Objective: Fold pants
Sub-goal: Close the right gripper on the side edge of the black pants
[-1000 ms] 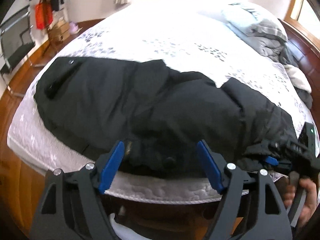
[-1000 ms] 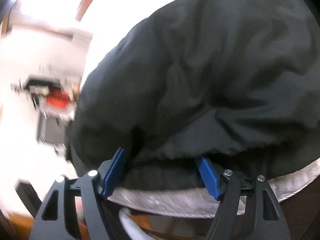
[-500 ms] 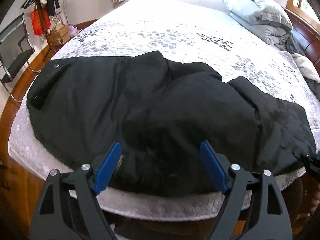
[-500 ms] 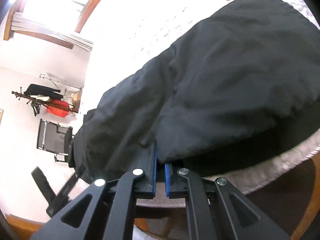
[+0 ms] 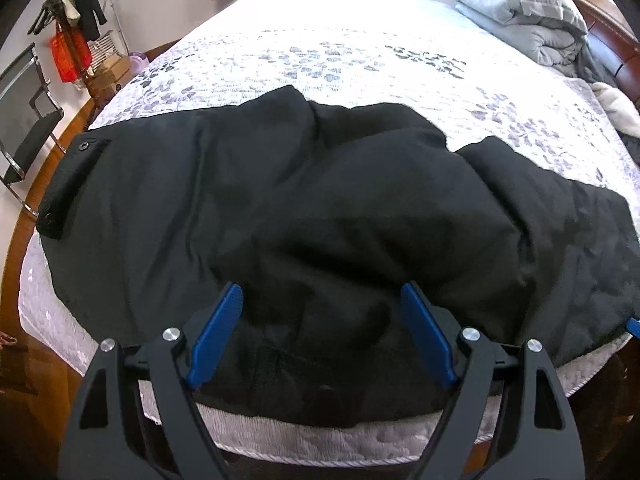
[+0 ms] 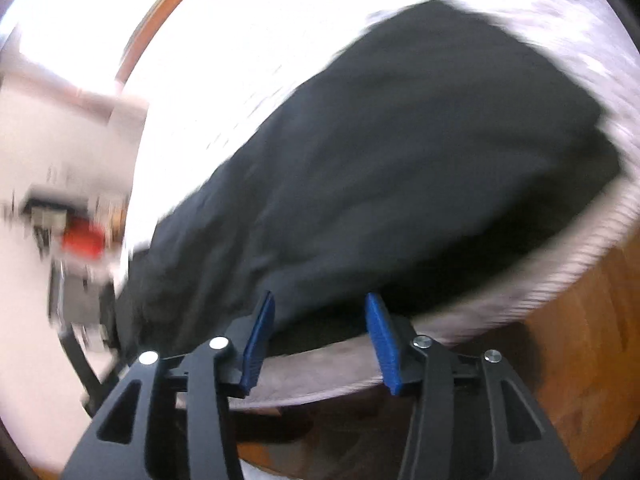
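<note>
The black pants [image 5: 320, 208] lie rumpled across the near edge of the bed [image 5: 360, 52], waistband to the left and leg hems to the right. They look thick, soft and limp, likely to sag and bunch, so a doubled hem or the waistband edge seems the best hold. The left gripper [image 5: 320, 332] and right gripper [image 6: 318, 340] both hover at the near edge, jaws apart, holding nothing.

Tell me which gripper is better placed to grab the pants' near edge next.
Left, probably. The left gripper is open, steady, straddling the pants at the bed edge. The right gripper is open too, but its view is motion-blurred and it sits off the leg end.
</note>
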The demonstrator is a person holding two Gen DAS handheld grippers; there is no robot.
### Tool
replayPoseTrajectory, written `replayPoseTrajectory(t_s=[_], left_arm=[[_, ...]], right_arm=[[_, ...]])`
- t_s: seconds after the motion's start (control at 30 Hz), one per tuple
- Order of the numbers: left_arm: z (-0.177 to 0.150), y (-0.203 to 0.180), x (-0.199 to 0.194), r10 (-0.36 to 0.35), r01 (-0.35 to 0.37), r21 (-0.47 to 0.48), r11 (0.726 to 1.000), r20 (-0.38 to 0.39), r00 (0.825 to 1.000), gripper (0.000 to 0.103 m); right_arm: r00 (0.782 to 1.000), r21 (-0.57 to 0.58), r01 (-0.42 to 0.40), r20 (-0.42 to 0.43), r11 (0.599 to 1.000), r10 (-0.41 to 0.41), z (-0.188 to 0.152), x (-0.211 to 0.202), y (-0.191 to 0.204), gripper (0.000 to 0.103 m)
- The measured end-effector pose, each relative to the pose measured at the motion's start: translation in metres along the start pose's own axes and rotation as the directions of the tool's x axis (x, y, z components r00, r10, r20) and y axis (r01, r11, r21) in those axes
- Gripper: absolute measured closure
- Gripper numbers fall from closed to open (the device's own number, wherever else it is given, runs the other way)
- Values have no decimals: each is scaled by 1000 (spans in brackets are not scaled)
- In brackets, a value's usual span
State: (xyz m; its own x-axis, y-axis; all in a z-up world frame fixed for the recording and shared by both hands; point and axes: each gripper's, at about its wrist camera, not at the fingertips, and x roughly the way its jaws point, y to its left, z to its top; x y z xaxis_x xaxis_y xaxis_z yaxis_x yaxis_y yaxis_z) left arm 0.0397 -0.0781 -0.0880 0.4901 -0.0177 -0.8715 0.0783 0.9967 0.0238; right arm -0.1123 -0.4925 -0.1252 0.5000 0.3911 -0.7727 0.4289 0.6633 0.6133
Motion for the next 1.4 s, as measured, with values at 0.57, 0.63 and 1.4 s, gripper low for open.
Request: replayPoseTrajectory(t_s=[0.57,0.63,1.4], left_arm=[[-13,-47,-18,-26,26,120,992,-2,1000,18],[-12,-49,-17,-22,23,118,993,-7,1000,17],[-7,-186,-27,-142,152,231,961,-61,988,17]], right_arm=[[989,208,14,140,978,-44,57,-7,-68,90],[988,201,1,153,980,-33,60,-9,-66,95],[982,156,163,75,974,-176,41,-7,-54,42]])
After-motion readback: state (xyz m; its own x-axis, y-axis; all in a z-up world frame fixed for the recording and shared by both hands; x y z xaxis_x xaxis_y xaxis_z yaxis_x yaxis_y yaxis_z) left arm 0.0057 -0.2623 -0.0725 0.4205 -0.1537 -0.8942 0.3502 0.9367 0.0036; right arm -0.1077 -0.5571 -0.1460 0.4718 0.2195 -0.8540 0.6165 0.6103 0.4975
